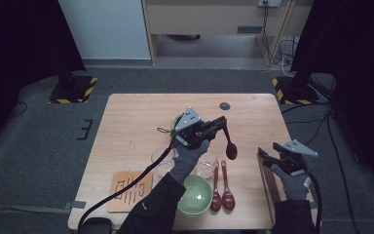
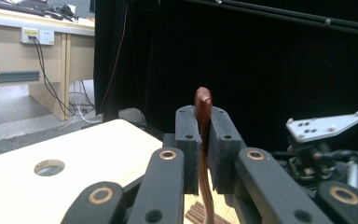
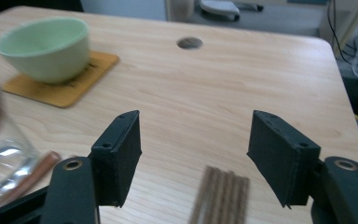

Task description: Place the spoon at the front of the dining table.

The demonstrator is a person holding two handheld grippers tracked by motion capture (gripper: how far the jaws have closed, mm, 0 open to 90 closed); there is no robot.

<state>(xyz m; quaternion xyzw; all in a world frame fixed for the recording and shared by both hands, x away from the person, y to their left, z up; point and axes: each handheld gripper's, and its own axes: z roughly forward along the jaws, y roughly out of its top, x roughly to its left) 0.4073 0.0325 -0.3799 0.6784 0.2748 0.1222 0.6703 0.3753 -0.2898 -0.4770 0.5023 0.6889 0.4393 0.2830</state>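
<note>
Hanging above the middle of the pale wooden counter (image 1: 126, 126), a dark reddish-brown wooden spoon (image 1: 230, 144) is pinched by its handle in the left tool (image 1: 220, 123), bowl end pointing down and clear of the surface. In the left gripper view the two black pads press flat against either side of the thin handle (image 2: 204, 140), and its rounded tip sticks up just above them. The gloved left hand (image 1: 187, 158) holds that tool up over two clear drinking glasses (image 1: 207, 167), which stand side by side on the counter.

Off to the right, near the counter's edge, the right tool (image 1: 268, 160) has its jaws standing well apart with nothing between them. In the right gripper view its open pads frame a dark ribbed wooden mat (image 3: 223, 196) lying on the counter just below.

Two more reddish-brown wooden spoons (image 1: 222, 187) lie next to each other on the counter, handles pointing away from the person, just right of a pale green ceramic bowl (image 1: 196, 195) at the near edge. A second pale green bowl (image 3: 44, 46) sits on a square orange-brown coaster (image 3: 74, 91) farther back, partly hidden behind the left tool in the high view. Another orange coaster with a cut pattern (image 1: 129, 190) lies empty at the near left. A round cable hole (image 1: 224, 106) marks the far side of the counter.
</note>
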